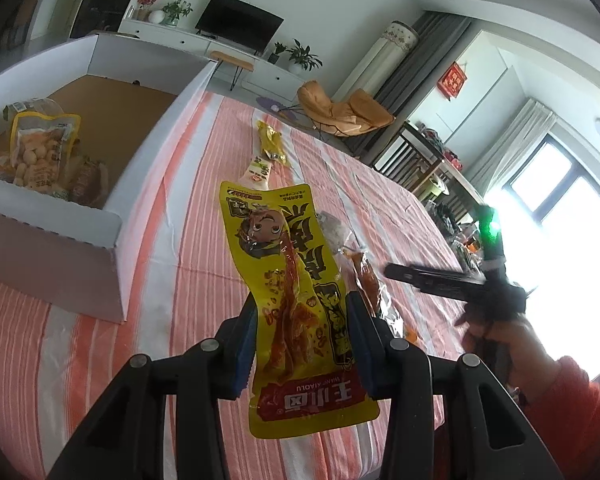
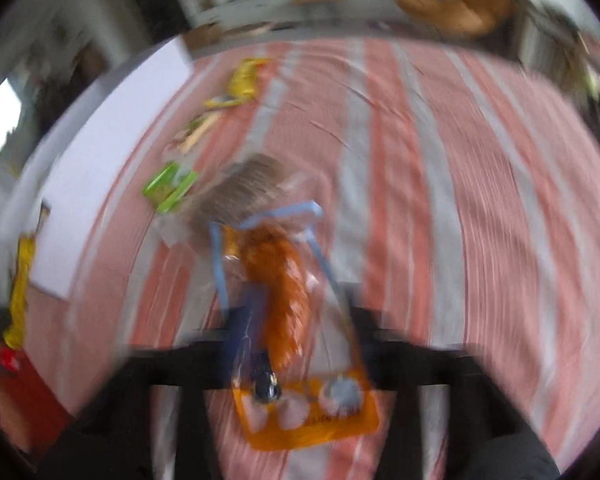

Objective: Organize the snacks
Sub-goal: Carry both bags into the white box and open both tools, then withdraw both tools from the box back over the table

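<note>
A limp, light, slippery yellow foil snack pouch (image 1: 296, 300) is gripped near its lower end by the left tongs (image 1: 300, 344) above the striped bed (image 1: 172, 220), with the white cardboard box (image 1: 148, 128) at ten o'clock, while the right tongs (image 2: 292, 320) are spread around a clear orange-filled packet (image 2: 288, 292).

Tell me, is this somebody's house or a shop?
Most likely a house, a living room. There's a TV on a white cabinet with potted plants, and a soft orange lounge chair beyond the striped tablecloth.
</note>
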`<state>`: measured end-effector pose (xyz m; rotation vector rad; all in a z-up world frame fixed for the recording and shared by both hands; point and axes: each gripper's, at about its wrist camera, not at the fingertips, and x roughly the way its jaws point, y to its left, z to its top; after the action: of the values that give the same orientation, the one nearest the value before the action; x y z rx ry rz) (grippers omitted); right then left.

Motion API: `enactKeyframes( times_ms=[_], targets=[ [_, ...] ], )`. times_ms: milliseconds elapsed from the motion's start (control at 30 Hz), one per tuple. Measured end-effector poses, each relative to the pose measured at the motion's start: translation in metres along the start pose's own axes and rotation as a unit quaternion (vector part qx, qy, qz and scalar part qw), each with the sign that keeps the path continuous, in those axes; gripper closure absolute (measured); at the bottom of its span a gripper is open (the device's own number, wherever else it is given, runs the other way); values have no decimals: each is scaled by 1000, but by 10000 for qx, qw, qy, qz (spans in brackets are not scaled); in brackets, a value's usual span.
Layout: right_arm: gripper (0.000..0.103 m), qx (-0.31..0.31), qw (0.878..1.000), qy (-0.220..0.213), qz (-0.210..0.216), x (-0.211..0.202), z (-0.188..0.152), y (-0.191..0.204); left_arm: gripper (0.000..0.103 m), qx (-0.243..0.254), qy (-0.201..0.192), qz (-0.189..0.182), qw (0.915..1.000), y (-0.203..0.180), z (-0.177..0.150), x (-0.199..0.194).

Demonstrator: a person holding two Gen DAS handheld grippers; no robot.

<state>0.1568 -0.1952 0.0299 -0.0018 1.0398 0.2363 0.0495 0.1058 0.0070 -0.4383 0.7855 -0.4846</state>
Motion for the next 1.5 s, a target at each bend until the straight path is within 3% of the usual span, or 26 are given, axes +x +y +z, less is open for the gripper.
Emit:
enactKeyframes(
  times_ms=[67,167,200,267,300,367,500,633,733,867,900,967,1000,1033,1100,1233,1333,1500],
  targets=[
    [33,-758,9967,143,-244,14,9,25,62,32,-22,8,10000,-3,1,-2],
    [24,-1159,9875,977,-428,68,14,33,62,37,-70,39,10000,-1,2,-7],
    [27,-919,9928,735,-246,70,16,25,62,28,-82,42,10000,0,2,-8],
    [42,-483,9957,771,-144,73,20,10,62,-4,-99,38,9999,3,2,-10],
    [65,-222,9971,708,-180,67,21,2,62,-20,-95,33,9999,4,2,-10],
    [65,453,9963,670,302,57,20,-22,62,-87,-85,-28,9999,6,2,-9],
    [65,1210,9868,236,1048,26,11,-52,62,-197,-92,-237,9995,3,7,-13],
    [65,1563,9684,-211,1929,-6,26,-39,62,-359,-390,-404,9978,10,36,-39],
    [65,1152,9592,-403,2552,-24,65,17,61,-395,-782,120,9961,34,71,-66],
    [61,445,9481,-487,3109,-19,122,126,56,-453,-920,1052,9891,80,102,-81],
    [54,254,9481,-517,3127,-17,133,150,52,-431,-909,1425,9847,92,107,-82],
    [42,-84,9464,-586,3176,-11,150,199,32,-439,-894,2002,9747,115,113,-85],
    [30,-210,9444,-584,3229,-6,157,221,14,-485,-870,2233,9696,126,114,-88],
    [28,-292,9449,-551,3214,-1,163,237,9,-548,-906,2421,9645,136,113,-93],
    [28,-384,9508,-491,3035,6,171,259,9,-636,-1039,2579,9585,146,106,-104],
    [28,-610,9577,-851,2679,3,165,256,8,-851,-1305,2409,9580,148,85,-120],
    [28,-993,9722,-1219,1734,2,134,220,8,-745,-1281,2061,9672,131,71,-114],
    [28,-922,9890,-1111,325,29,69,113,8,29,-843,1179,9894,50,51,-75]
  ],
)
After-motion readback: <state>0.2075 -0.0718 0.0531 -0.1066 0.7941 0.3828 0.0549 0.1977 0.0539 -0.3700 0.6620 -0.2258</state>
